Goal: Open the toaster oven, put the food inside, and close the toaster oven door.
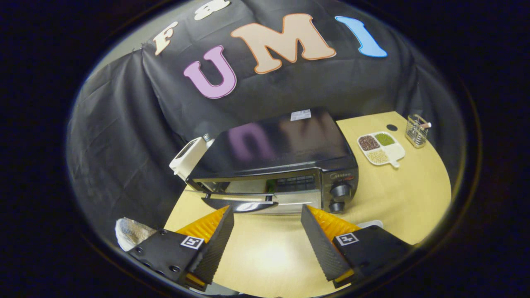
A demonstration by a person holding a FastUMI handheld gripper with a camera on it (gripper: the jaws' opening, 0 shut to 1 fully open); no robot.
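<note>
Gripper view, gripper [267, 219] spread wide, closed toaster oven [273, 165] just ahead.

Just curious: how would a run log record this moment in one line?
gripper: open, empty | toaster oven: door shut, ahead | stage: approaching handle

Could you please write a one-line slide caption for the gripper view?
Open gripper faces the closed toaster oven, its door handle just ahead of the fingers.

Over on the desk [414, 198], a white divided dish [381, 149] sits holding three heaps of beans or grains: dark, green, pale. Just beyond it stands a wire basket [416, 131], and between them, a small black disc [391, 127].
</note>
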